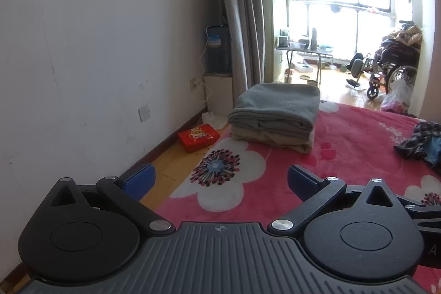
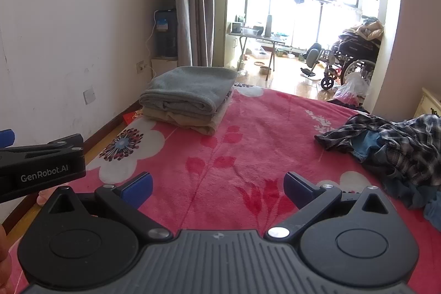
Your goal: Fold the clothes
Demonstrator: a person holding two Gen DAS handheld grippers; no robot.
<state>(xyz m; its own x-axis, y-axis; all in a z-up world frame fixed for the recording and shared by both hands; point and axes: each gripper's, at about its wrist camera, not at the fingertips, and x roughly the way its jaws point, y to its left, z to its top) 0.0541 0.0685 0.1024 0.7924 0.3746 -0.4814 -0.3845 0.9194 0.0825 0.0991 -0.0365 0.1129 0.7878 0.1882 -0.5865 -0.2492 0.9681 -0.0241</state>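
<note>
A folded grey garment [image 1: 275, 106] [image 2: 190, 90] lies on a folded tan one [image 1: 273, 138] [image 2: 182, 121] in a neat stack at the far left of the bed. A crumpled pile of plaid and blue clothes [image 2: 397, 145] [image 1: 421, 141] lies at the right side of the bed. My left gripper [image 1: 220, 179] is open with nothing between its blue pads, over the bed's left edge. My right gripper [image 2: 217, 188] is open too, empty, low over the middle of the bed. The left gripper's body [image 2: 41, 167] shows at the left of the right wrist view.
A pink floral blanket [image 2: 248, 128] covers the bed. The white wall [image 1: 96, 46] runs along the left, with a red box [image 1: 197, 137] on the wood floor. Beyond the bed stand a curtain [image 1: 242, 13], a folding table [image 2: 256, 39] and a wheelchair [image 2: 344, 59].
</note>
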